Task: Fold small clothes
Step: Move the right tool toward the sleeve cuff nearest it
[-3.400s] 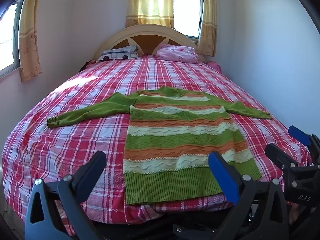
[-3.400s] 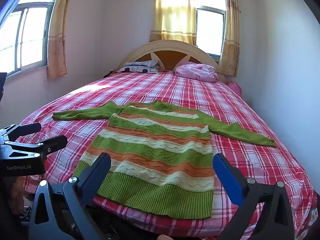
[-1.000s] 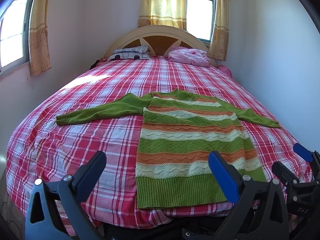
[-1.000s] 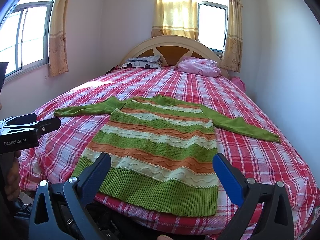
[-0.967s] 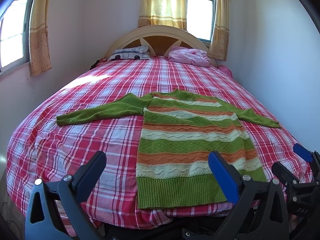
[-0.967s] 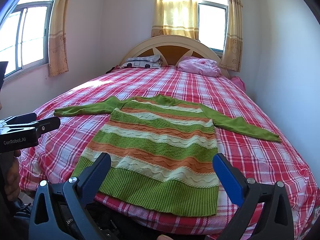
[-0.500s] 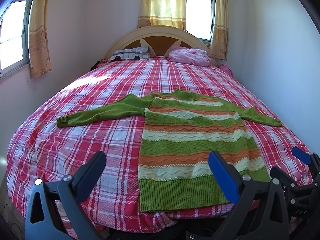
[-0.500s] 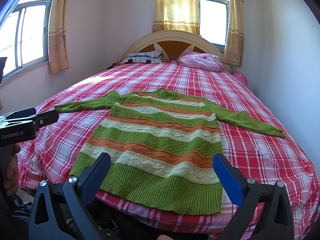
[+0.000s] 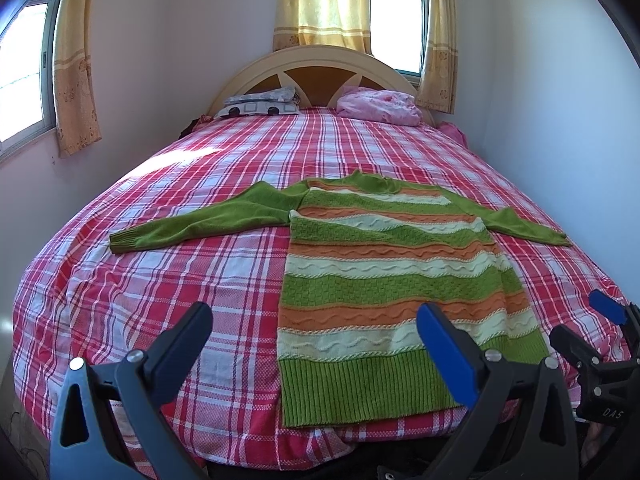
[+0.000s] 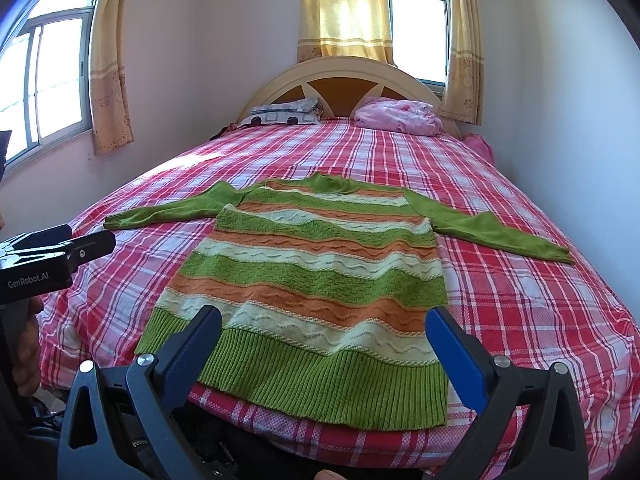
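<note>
Green, orange and cream stripes run across a knitted long-sleeved sweater [image 9: 384,280] [image 10: 316,276] that lies flat on the red, white and pink plaid bedspread [image 9: 168,292] [image 10: 540,312] of the bed, its ribbed green hem at the near foot edge and its neckline toward the headboard. Both plain green sleeves are spread out to the sides and rest on the plaid cloth.

From the left wrist view, the left gripper [image 9: 316,344] hangs just off the foot of the bed with its fingers spread wide and nothing between them; one blue-padded finger [image 9: 448,352] sits over the hem at the sweater's near right part, the other over bare plaid. The right gripper [image 10: 324,344] is likewise wide open and empty, its two fingers framing the hem, apart from the knit. Each gripper shows at the edge of the other's view.

At the far end stands a cream arched wooden headboard [image 9: 320,68] [image 10: 344,76], with a grey patterned pillow [image 9: 260,104] [image 10: 284,114] on the left and a bunched pink cloth [image 9: 380,108] [image 10: 400,116] on the right. Yellow curtains [image 9: 320,4] [image 10: 340,8] hang at the window behind.
</note>
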Demonstrator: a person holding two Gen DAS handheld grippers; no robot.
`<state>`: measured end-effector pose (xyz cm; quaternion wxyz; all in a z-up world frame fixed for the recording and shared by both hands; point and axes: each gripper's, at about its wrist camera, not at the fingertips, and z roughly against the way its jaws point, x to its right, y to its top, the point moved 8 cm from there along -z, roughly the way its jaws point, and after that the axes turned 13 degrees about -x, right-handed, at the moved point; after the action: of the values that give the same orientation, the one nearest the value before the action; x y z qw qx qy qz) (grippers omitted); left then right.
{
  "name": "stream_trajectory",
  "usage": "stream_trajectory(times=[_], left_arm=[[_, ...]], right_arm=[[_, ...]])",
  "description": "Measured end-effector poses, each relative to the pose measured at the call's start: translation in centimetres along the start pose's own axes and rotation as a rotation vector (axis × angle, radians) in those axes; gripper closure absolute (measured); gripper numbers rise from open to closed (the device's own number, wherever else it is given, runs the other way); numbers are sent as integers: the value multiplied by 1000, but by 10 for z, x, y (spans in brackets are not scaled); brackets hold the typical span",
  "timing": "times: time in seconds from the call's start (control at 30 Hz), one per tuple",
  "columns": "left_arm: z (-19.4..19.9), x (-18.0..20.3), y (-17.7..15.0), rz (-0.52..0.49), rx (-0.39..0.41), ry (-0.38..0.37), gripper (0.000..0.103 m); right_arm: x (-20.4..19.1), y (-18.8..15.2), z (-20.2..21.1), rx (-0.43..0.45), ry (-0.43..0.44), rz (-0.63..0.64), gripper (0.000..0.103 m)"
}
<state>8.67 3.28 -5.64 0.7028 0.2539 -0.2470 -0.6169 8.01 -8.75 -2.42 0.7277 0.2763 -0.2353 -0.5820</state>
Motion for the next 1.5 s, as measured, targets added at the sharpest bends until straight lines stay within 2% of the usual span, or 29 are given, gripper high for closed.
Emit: stream_trajectory(times=[0.23,0.33,0.43,0.57,0.87,1.2,1.5], left_arm=[[3,0,6,-17,29,7,0],[1,0,16,-28,55,1,0],[-9,0,31,-40,81,22,0],[-30,1,51,-35,85,18,0],[-86,19,73,-60,17,7,0],[-147,26,99,-67,-5,72,0],[-193,29,123,-49,-44,88,0]], right_arm=[[2,3,-2,7,1,0,1],[8,9,-6,9,29,-8,1],[26,18,-13,28,-4,-23,1],[57,29,-32,7,-56,-59,1],[117,38,-88,-79,-108,-134,1],[204,42,-134,-146,-145,-281,1],[291,50,-164,-179,-203,-420,1]])
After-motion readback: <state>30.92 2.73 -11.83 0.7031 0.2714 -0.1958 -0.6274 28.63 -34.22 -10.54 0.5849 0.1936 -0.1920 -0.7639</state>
